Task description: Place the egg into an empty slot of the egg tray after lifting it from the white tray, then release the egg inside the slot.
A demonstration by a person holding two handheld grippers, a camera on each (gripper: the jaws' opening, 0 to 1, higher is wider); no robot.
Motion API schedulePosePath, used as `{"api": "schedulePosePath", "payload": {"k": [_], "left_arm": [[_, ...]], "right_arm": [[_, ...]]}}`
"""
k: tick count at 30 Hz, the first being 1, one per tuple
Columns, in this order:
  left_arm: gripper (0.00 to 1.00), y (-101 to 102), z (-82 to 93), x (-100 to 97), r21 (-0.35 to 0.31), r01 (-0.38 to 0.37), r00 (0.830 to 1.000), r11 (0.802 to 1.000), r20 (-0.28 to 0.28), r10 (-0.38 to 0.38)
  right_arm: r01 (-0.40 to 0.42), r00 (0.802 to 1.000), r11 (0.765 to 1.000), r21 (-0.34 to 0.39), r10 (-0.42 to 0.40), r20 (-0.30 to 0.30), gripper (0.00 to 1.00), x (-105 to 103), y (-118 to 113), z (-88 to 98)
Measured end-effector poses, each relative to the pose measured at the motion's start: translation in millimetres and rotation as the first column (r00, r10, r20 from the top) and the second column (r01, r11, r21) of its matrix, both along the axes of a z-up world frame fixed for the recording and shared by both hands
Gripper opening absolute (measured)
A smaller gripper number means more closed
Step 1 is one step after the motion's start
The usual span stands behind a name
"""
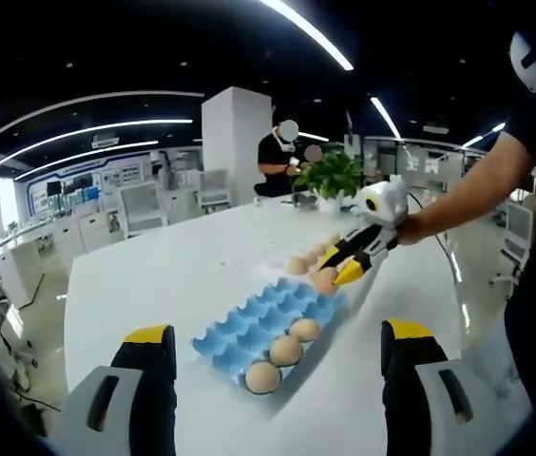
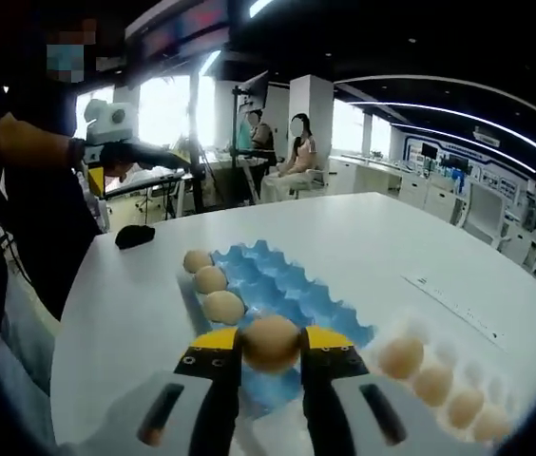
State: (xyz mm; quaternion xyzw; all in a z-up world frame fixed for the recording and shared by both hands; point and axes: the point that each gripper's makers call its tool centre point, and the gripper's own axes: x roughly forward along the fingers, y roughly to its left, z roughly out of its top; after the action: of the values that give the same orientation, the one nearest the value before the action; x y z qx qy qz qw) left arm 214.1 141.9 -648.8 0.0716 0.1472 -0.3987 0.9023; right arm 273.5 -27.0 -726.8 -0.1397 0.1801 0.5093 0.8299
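Note:
My right gripper [image 2: 270, 344] is shut on a brown egg [image 2: 270, 340], held just above the near end of the blue egg tray [image 2: 282, 285]. Three eggs [image 2: 211, 279] fill slots along the tray's left edge. The white tray [image 2: 418, 328] with several eggs lies at the lower right. In the left gripper view, my left gripper [image 1: 277, 332] is open and hangs back from the blue egg tray [image 1: 249, 328], which holds three eggs [image 1: 285, 350]. The right gripper [image 1: 349, 264] holds the egg [image 1: 323, 280] at the tray's far end, next to the white tray [image 1: 298, 252].
Everything rests on a large white table [image 2: 439, 247]. A small black object [image 2: 135, 236] lies near its far left edge. A potted plant [image 1: 330, 176] stands at the table's far end. People sit and stand beyond the table. The left gripper [image 2: 159, 157] is held up at the left.

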Motion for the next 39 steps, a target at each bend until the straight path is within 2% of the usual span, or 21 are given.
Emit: {"api": "schedulePosePath", "payload": {"k": [11, 24, 39], "left_arm": [[0.92, 7, -1.0, -4.1, 0.002, -0.009, 1.000, 1.000, -0.003, 0.009], [0.91, 14, 0.4, -7.2, 0.009, -0.018, 1.000, 1.000, -0.002, 0.018], [0.91, 13, 1.3, -7.6, 0.009, -0.020, 1.000, 1.000, -0.001, 0.020]], "right_arm": [[-0.018, 1.000, 1.000, -0.020, 0.017, -0.020, 0.25, -2, 18, -15.8], [-0.041, 0.999, 0.996, -0.074, 0.039, -0.035, 0.25, -7, 26, -38.0], [-0.051, 0.998, 0.994, -0.093, 0.049, -0.025, 0.26, -5, 28, -40.5]]}}
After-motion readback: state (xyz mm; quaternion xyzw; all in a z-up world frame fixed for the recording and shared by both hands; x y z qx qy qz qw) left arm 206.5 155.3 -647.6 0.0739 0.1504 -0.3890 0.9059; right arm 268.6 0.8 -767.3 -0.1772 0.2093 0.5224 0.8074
